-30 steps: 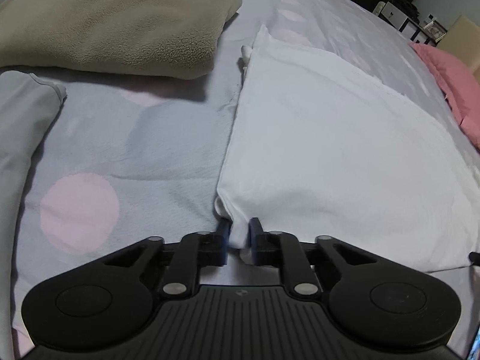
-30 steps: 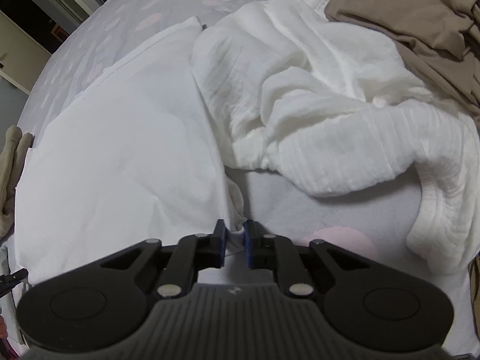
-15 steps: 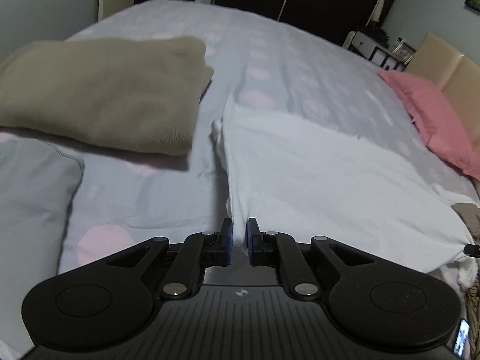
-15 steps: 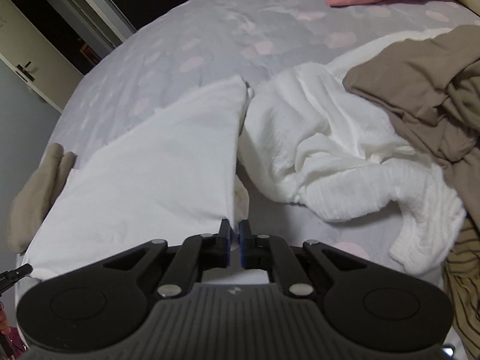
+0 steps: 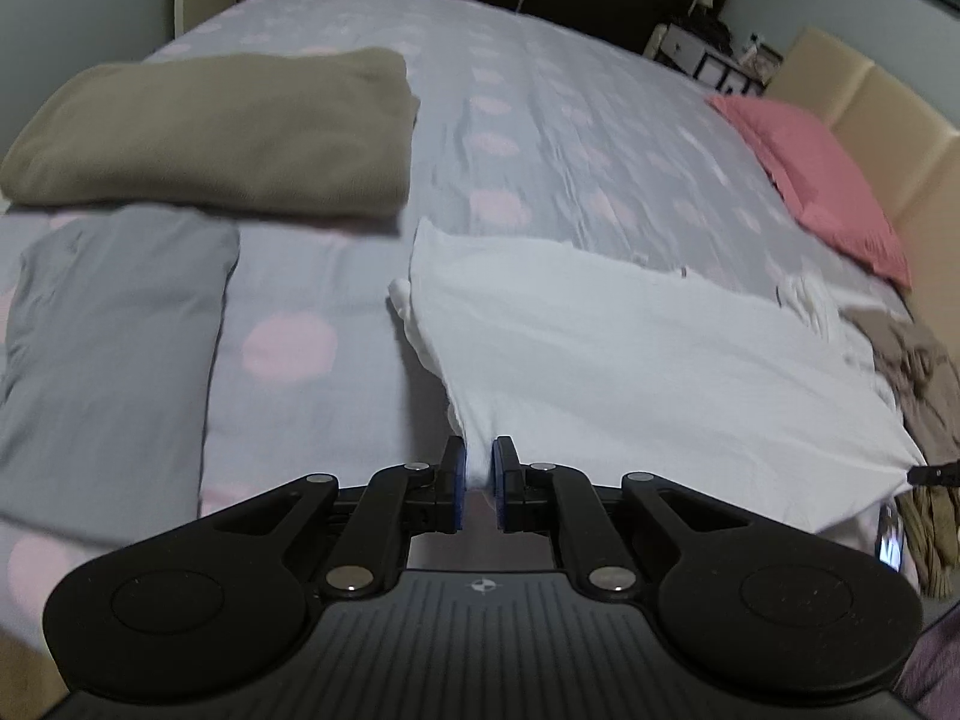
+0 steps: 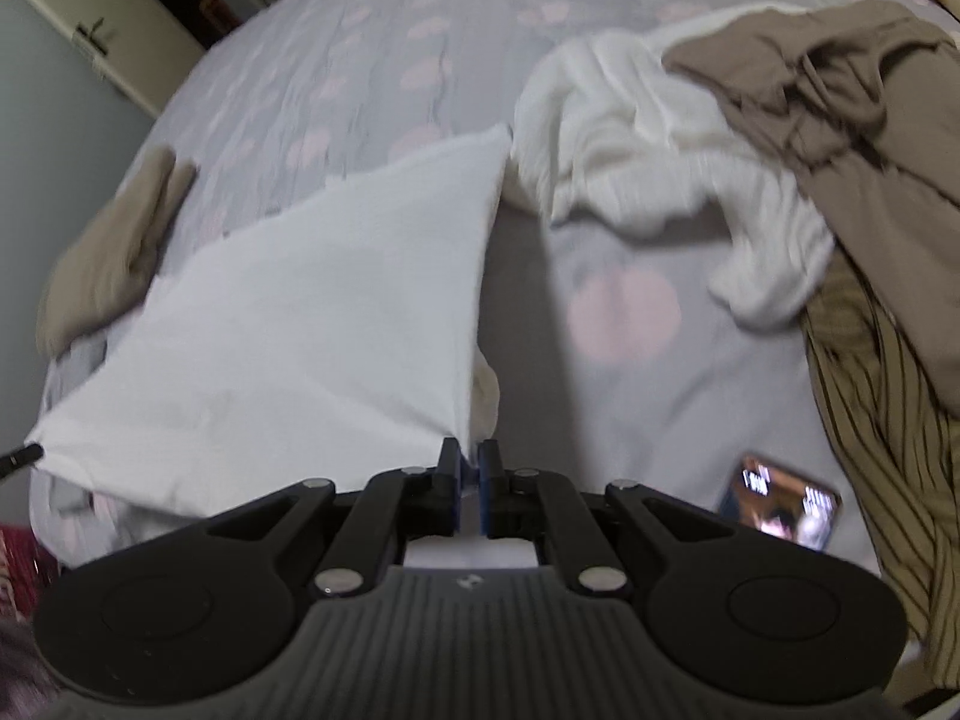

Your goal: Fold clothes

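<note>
Holding the white garment (image 5: 630, 360) stretched above the bedspread (image 5: 570, 138), we clench one near corner in our left gripper (image 5: 478, 483) and the other in our right gripper (image 6: 470, 483). To its right lie crumpled white (image 6: 660, 162) and brown clothes (image 6: 840, 114) (a lit phone (image 6: 780, 510) nearby); left, a folded tan blanket (image 5: 222, 126) and grey pillow (image 5: 108, 348).

Dim, greyish indoor light — motion blur; fisheye-bent edges

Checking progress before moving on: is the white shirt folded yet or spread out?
Spread: the white shirt stretches between left gripper and right gripper.
</note>
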Motion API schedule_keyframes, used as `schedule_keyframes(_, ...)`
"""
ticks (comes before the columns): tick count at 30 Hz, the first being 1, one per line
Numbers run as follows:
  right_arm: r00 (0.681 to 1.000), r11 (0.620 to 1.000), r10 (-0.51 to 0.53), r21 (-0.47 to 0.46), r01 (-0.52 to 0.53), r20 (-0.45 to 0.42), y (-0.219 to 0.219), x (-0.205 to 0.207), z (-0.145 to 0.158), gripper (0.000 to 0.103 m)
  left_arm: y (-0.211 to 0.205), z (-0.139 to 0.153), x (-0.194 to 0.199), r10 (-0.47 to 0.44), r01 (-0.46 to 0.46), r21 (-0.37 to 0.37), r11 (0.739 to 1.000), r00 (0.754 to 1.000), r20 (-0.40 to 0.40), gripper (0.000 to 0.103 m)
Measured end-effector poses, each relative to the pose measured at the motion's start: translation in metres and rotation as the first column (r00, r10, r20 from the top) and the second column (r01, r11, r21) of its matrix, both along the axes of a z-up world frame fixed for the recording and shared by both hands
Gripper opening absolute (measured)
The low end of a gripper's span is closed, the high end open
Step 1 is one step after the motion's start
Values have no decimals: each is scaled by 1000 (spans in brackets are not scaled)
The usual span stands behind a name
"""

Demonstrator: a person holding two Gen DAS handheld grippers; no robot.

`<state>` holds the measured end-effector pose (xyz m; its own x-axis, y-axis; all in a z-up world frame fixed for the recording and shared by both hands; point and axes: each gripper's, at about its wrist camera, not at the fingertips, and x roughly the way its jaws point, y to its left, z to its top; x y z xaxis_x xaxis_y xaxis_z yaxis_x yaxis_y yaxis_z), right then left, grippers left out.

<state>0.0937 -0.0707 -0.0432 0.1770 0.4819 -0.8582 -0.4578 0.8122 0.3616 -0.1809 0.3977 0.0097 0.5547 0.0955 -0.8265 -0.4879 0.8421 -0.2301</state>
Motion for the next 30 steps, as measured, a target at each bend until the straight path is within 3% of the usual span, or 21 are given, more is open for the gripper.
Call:
schedule_keyframes(4, 999, 997, 39, -62, -40, -15, 2, -11, -14, 6, -12, -12, -8, -33, 33, 0, 999, 996, -79, 7)
schedule_keyframes(8, 994, 981, 109, -161, -112, -24, 17, -20, -41, 6, -20, -44, 1, -75, 81, 19, 997, 977, -201, 7)
schedule_keyframes(11, 986, 960, 164, -227, -164, -17, 24, -24, -58, 7, -21, -58, 0, -79, 86, 16, 996, 966, -247, 7)
schedule_keyframes(14, 988, 968, 145, -198, -151, -45, 16, -17, -56, 12, -15, -50, -8, -45, 50, 18, 999, 978, -204, 10)
schedule_keyframes(17, 994, 984, 112, -137, -112, -2, 4, -10, -31, 20, -9, -29, -17, -3, 11, 71, 997, 995, -101, 11)
schedule_keyframes(19, 994, 991, 97, -98, -91, 57, -3, -5, -12, 47, -4, -18, -20, 12, -9, 97, 995, 999, -32, 11)
schedule_keyframes(20, 992, 992, 85, -98, -76, 97, -4, -3, -6, 50, -5, -15, -18, 8, -7, 109, 994, 1000, -11, 11)
schedule_keyframes(24, 968, 998, 3, -57, 12, 251, -7, 2, 11, 51, -6, -1, -13, -10, -1, 159, 987, 997, 72, 17)
schedule_keyframes(30, 938, 996, 90, -24, -87, 334, 9, 0, 11, 45, -11, 0, 4, -22, 2, 182, 983, 994, 105, 18)
